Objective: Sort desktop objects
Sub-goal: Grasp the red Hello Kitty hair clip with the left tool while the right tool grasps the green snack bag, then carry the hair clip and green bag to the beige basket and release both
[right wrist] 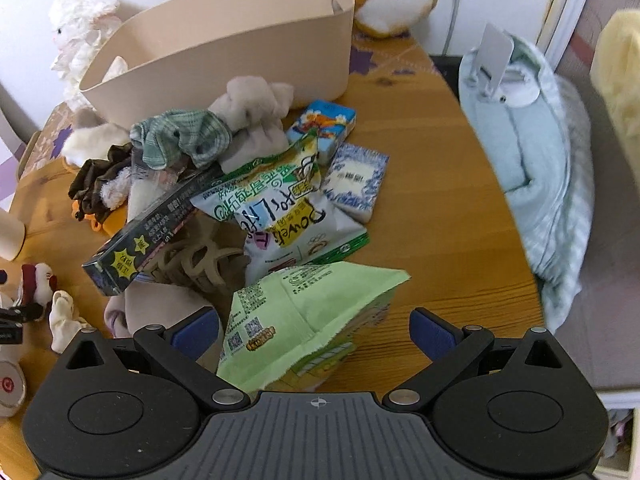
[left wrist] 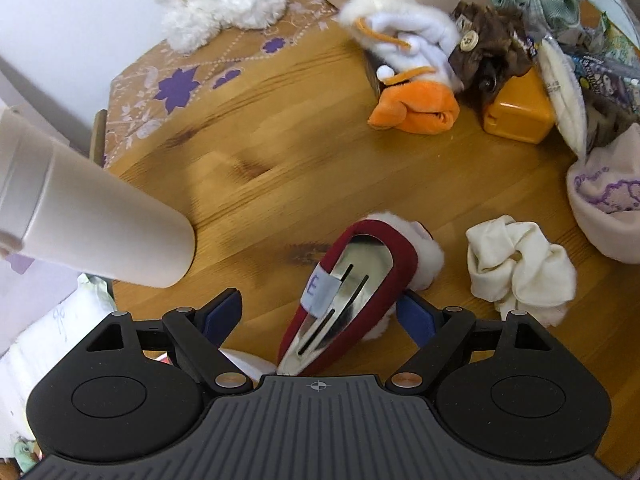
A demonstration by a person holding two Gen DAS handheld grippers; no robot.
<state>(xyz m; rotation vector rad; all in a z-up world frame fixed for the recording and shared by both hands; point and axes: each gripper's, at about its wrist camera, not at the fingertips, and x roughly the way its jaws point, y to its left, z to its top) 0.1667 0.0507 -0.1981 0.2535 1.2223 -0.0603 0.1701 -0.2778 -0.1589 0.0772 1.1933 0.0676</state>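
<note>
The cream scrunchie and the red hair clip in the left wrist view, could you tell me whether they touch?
Apart: the left wrist view shows bare wooden table between the cream scrunchie and the red hair clip.

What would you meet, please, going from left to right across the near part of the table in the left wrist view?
Beige tumbler → left gripper, open around the red hair clip → cream scrunchie → pink pouch.

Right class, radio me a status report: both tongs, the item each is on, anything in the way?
Left tongs open around red hair clip. Right tongs open around green snack bag. Cream scrunchie beside clip; snack pile crowds bag.
</note>
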